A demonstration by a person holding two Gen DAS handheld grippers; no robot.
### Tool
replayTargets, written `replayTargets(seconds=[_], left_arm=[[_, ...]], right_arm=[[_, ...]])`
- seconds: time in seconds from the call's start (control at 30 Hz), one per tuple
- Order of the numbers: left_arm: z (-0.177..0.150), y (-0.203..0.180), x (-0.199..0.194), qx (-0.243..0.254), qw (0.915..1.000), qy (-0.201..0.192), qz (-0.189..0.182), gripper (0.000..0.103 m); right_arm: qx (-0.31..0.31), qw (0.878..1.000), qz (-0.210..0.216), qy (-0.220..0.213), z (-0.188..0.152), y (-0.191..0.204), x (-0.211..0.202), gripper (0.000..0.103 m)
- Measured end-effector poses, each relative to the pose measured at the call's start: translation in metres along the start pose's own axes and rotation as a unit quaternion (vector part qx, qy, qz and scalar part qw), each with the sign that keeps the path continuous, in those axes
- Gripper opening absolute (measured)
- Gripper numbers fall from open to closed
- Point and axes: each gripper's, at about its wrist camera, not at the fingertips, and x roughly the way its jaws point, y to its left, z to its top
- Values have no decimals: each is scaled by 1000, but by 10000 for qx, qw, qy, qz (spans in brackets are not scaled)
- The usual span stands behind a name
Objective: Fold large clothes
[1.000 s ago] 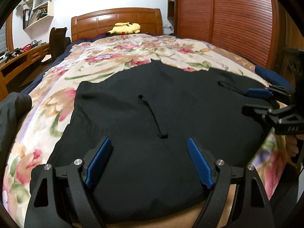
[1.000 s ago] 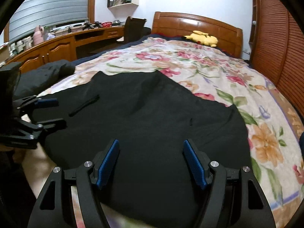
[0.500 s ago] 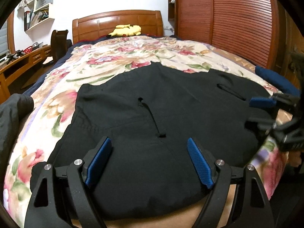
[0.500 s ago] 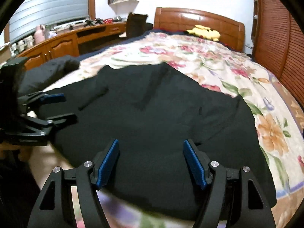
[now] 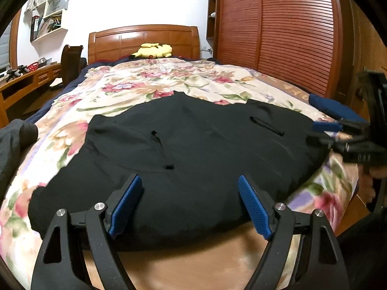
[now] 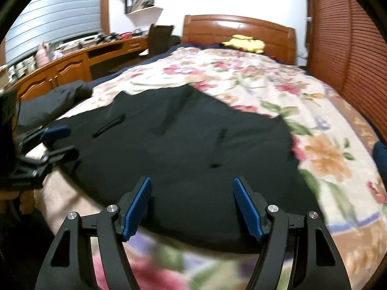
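Observation:
A large black garment (image 5: 193, 145) lies spread flat on the floral bedspread (image 5: 145, 84), with pocket slits and a short drawstring showing; it also shows in the right wrist view (image 6: 188, 149). My left gripper (image 5: 189, 204) is open and empty, just above the garment's near edge. My right gripper (image 6: 192, 204) is open and empty over the garment's near right edge. Each gripper appears in the other's view: the right one at the garment's right edge (image 5: 326, 133), the left one at its left edge (image 6: 55, 140).
A second dark garment (image 5: 12, 140) is heaped at the bed's left side. A yellow plush toy (image 5: 152, 50) lies by the wooden headboard (image 5: 142, 38). A wooden desk (image 6: 72, 65) and chair stand left of the bed; a slatted wardrobe (image 5: 290, 36) stands right.
Both grippers have drawn back a little toward the foot of the bed and stayed open. The garment has not moved.

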Motion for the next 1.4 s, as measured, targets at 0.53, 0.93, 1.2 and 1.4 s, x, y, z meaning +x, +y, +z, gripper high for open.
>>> replayTargets(seconds=[0.53, 0.93, 1.2, 1.4], left_arm=[[-14, 0, 10, -172, 9998, -25, -45, 83], [-16, -1, 10, -137, 9999, -70, 0, 83], [-16, -1, 11, -108, 9999, -75, 5, 83], [-16, -1, 10, -90, 9999, -75, 38, 83]], right_arm=[[520, 9967, -582, 216, -25, -42, -9, 72], [1305, 9889, -334, 625, -30, -67, 18, 88], [1499, 9866, -179, 612, -31, -72, 24, 83], [1591, 9856, 162, 554, -34, -73, 25, 60]])
